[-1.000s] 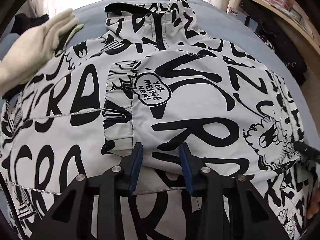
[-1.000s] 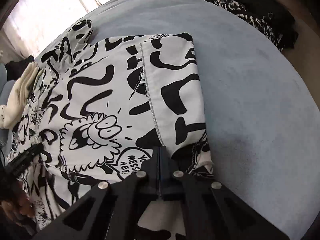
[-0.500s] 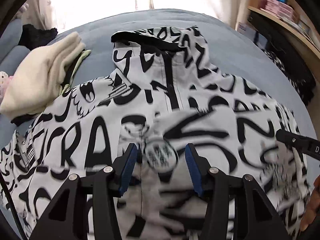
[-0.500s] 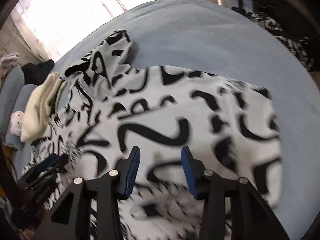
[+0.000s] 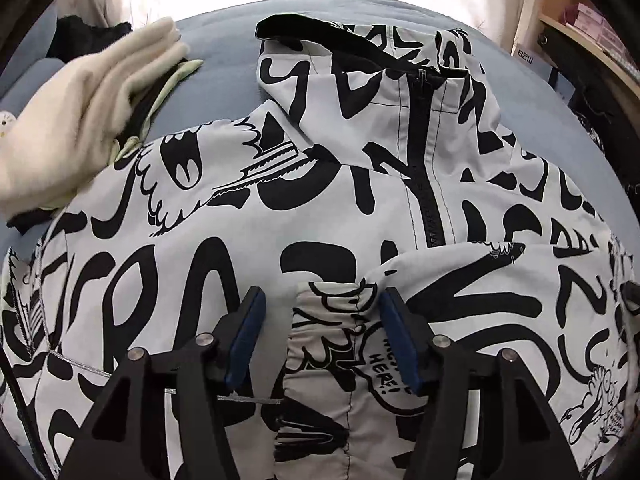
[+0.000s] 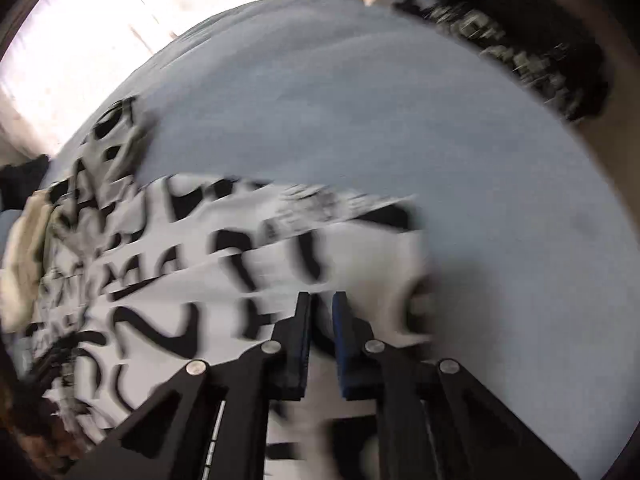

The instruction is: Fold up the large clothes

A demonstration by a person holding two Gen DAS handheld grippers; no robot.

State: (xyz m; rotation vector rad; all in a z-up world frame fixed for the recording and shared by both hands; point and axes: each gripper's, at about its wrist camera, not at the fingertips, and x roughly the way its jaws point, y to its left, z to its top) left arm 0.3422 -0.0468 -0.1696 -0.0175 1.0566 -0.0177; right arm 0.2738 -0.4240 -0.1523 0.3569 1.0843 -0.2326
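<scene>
hovering over the printed jacket (image 5: 248,240) on the blue bed (image 5: 224,52): left tool (image 5: 322,312) spread, right tool (image 6: 321,308) nearly closed, empty

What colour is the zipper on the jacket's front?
Black, running down the white jacket with its black graffiti lettering; the zipper shows best in the left wrist view.

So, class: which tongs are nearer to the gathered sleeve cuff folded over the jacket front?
Left. The left tongs stand open just above the sleeve cuff, straddling it. The right tongs are at the jacket's edge beside bare blue surface; no cuff shows in that blurred view.
</scene>
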